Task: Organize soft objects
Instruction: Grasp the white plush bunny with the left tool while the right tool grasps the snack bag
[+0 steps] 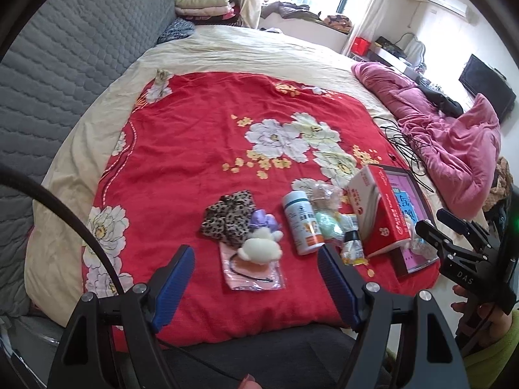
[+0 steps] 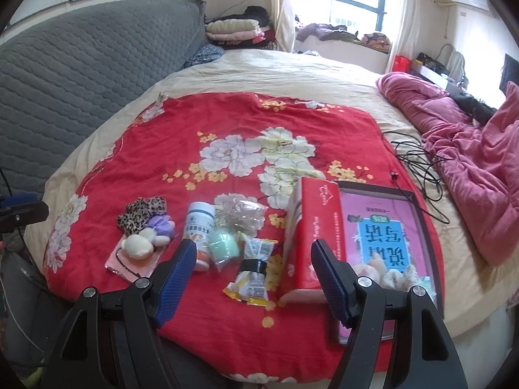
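On the red floral blanket (image 1: 194, 149) lie a leopard-print scrunchie (image 1: 227, 217), a purple bow (image 1: 262, 222) and a cream plush (image 1: 261, 248) on a pink packet (image 1: 253, 274). The same cluster shows in the right wrist view: scrunchie (image 2: 141, 214), bow (image 2: 160, 225), plush (image 2: 139, 246). A mint soft ball (image 2: 223, 246) lies in a clear bag. My left gripper (image 1: 256, 259) is open and empty just short of the plush. My right gripper (image 2: 253, 256) is open and empty above a yellow snack packet (image 2: 253, 282).
A white bottle (image 1: 300, 223), a red tissue pack (image 1: 379, 207) and a pink book (image 2: 386, 236) lie at the right. Black cables (image 2: 418, 162) and a pink duvet (image 2: 480, 162) lie beyond. A grey quilted headboard (image 1: 65, 74) stands at the left.
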Available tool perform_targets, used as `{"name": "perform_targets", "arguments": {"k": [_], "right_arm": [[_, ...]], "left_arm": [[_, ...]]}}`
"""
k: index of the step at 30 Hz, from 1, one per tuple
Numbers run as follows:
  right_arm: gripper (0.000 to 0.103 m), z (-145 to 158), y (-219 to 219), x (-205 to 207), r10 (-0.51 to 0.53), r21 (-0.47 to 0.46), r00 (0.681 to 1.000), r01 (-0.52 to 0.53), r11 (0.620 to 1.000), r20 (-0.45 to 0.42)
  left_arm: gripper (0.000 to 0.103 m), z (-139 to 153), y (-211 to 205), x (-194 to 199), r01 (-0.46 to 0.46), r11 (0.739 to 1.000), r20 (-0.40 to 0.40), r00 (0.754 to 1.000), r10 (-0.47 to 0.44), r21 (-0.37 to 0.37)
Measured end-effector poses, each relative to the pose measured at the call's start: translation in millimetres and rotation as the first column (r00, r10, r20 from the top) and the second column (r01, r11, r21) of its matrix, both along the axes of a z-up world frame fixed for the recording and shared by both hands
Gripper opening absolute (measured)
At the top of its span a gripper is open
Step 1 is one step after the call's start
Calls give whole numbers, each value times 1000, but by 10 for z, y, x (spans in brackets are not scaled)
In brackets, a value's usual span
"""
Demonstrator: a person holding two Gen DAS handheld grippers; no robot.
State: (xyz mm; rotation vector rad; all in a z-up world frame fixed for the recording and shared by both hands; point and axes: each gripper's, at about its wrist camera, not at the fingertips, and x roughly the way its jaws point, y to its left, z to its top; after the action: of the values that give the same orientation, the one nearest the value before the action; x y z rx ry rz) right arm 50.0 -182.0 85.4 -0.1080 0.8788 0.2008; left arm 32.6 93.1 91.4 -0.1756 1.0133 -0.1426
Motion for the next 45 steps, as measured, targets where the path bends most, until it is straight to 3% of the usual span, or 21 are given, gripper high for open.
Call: {"name": "perform_targets", "arguments": {"k": [27, 35, 45], "right_arm": [[74, -708, 85, 327, 15, -22, 987, -19, 1000, -158], [74, -978, 205, 395, 22, -42, 975, -33, 999, -220], [74, -1105, 190, 497, 13, -42, 970, -25, 999, -244]], "left_arm": [[77, -763, -209, 501, 52, 998, -153, 987, -54, -22], [77, -1085, -309, 642, 70, 997, -222, 972, -72, -16], [77, -1437, -378, 760, 67, 997, -295, 952, -77, -44]]}}
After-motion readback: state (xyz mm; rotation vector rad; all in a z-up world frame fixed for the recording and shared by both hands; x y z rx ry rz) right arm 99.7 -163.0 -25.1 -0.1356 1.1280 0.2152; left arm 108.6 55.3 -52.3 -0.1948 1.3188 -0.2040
